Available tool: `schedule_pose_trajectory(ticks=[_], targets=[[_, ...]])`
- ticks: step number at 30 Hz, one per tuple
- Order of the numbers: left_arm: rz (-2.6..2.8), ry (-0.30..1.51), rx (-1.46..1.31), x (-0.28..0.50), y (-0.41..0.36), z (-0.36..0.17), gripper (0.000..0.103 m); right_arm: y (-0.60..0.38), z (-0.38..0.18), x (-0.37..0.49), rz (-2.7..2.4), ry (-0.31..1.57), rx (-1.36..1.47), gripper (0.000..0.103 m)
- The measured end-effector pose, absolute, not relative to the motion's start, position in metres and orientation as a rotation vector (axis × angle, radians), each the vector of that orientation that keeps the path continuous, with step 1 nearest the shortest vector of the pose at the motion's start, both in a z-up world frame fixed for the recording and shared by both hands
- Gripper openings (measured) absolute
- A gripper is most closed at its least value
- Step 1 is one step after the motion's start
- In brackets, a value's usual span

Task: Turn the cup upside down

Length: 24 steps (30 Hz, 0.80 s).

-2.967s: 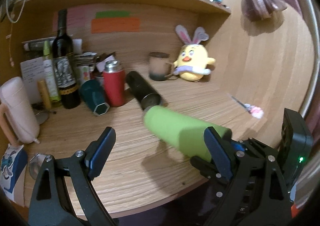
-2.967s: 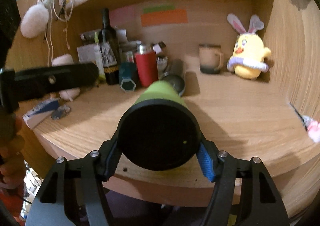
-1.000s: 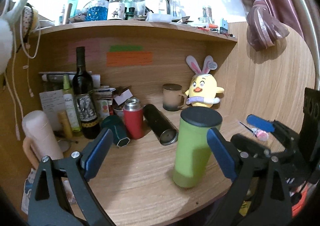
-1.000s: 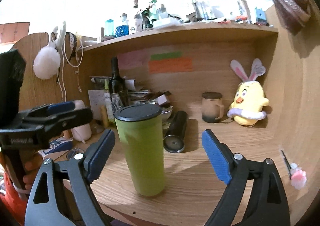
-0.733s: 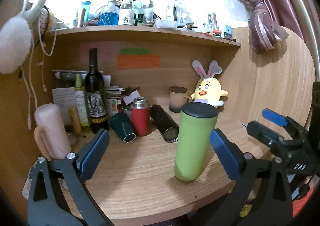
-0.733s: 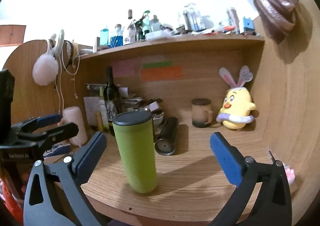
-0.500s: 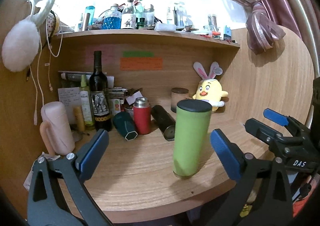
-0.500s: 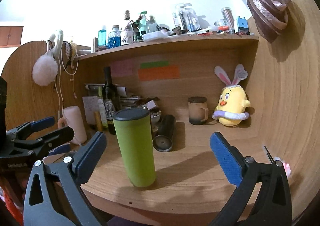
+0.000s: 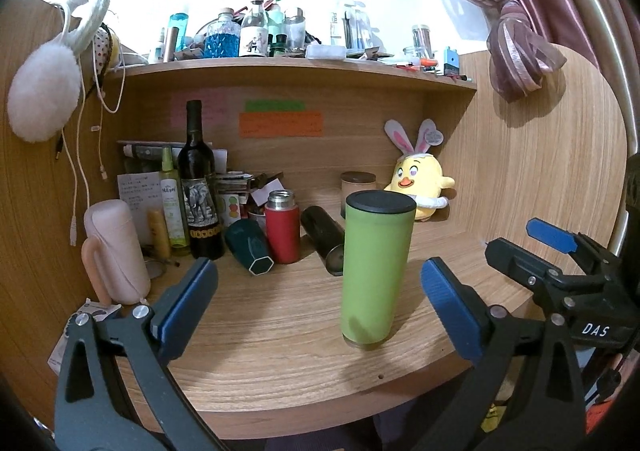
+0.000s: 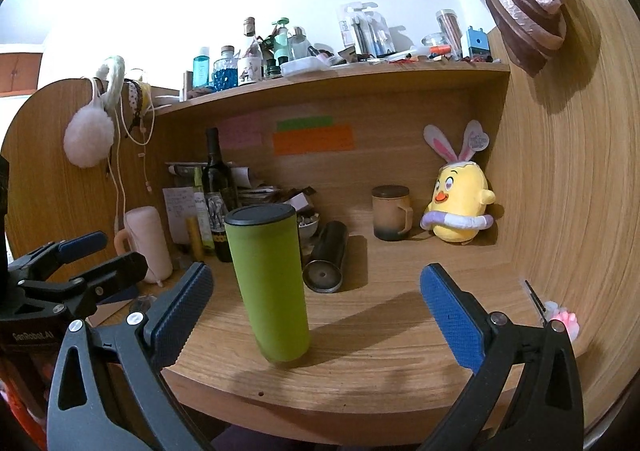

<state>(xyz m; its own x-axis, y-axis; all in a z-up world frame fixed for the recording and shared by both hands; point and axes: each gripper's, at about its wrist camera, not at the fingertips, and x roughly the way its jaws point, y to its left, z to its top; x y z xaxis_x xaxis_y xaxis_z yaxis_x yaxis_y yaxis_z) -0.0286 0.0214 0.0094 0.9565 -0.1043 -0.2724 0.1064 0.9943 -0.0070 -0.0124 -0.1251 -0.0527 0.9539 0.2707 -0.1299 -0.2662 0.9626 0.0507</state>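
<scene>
The green cup [image 9: 375,271] is standing on end near the front edge of the wooden desk [image 9: 280,331], black end up, free of both tools. It looks stiff, matte and probably light; being tall and narrow, it would likely tip easily, so a hold around the middle of its body seems safest. The left gripper [image 9: 316,307] and right gripper [image 10: 316,309] are both gaping wide, holding nothing. A dark flask [image 10: 327,256] is lying just behind.

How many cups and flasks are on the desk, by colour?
Green cup: 1
Red flask: 1
Black flask: 1
Teal cup: 1
Brown mug: 1
Pink jug: 1
Total: 6
</scene>
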Motion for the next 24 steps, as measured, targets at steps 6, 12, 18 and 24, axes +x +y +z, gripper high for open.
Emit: schedule_pose_trajectory(ticks=[6,12,18,24], targets=[[-0.110,0.288,0.002,-0.0264,0.0218,0.0084,0.103,-0.1285,-0.0522,-0.0117,0.267,0.134,0.040,0.103],[-0.110,0.293,-0.006,-0.0242,0.0216,0.0065,0.103,-0.1305,-0.0524,-0.0109,0.265,0.137,0.050,0.103],[-0.115,0.296,-0.004,-0.0234,0.0208,0.0051,0.103,-0.1314,-0.0529,-0.0113,0.261,0.137,0.048,0.103],[-0.117,0.298,-0.001,-0.0230,0.0195,0.0041,0.103,-0.1319,-0.0534,-0.0109,0.261,0.140,0.048,0.103]])
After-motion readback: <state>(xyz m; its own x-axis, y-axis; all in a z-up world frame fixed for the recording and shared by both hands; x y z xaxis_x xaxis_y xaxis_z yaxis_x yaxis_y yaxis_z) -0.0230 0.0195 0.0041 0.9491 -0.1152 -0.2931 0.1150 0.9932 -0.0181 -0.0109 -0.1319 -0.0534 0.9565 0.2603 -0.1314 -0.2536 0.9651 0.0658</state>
